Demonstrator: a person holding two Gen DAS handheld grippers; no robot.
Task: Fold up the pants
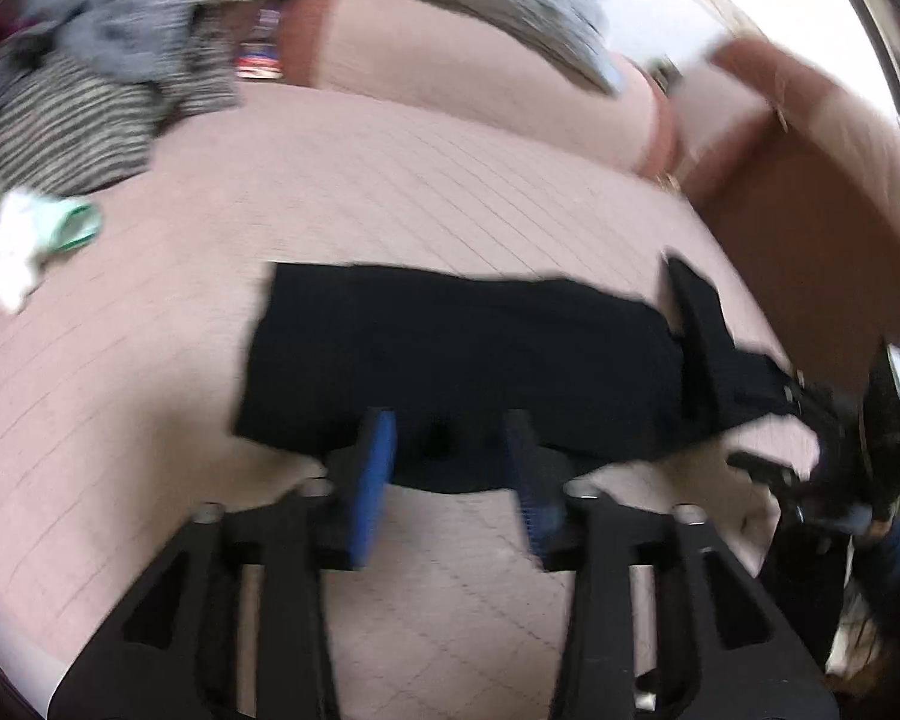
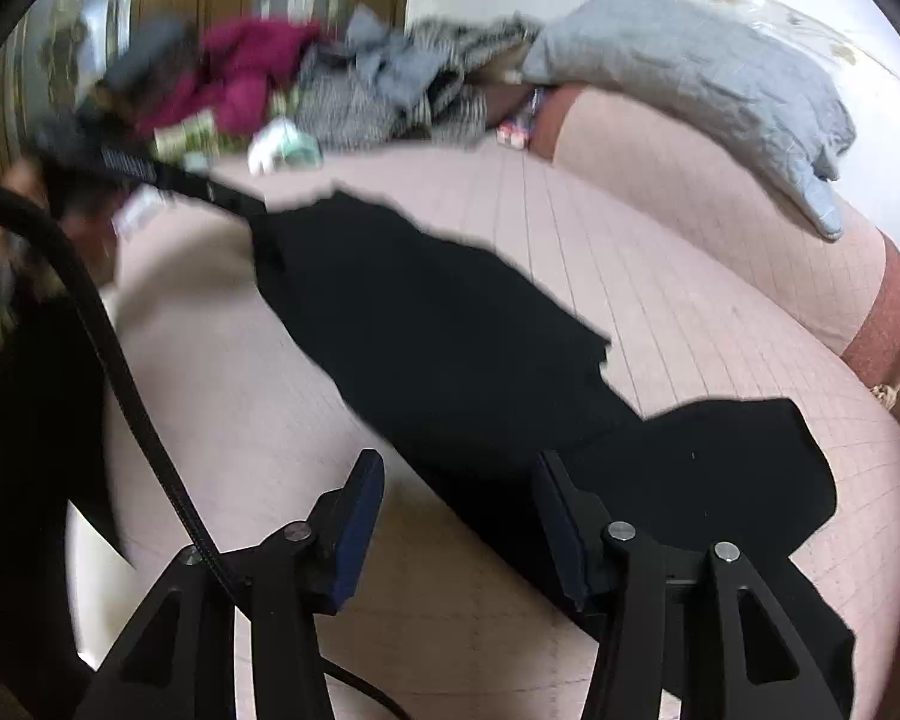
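Pants (image 1: 462, 354) lie on the bed; both grippers (image 1: 450, 468) (image 2: 459, 516) angle downward, jaws released.

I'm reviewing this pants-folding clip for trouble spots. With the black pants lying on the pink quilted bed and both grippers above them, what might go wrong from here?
1. The black pants lie uneven, one end bulging past the rest, so another fold may well come out crooked.
2. Both the left gripper and right gripper are open with nothing pinched; closing now might catch one layer only.
3. A black cable hangs near the right gripper and might drag the cloth.
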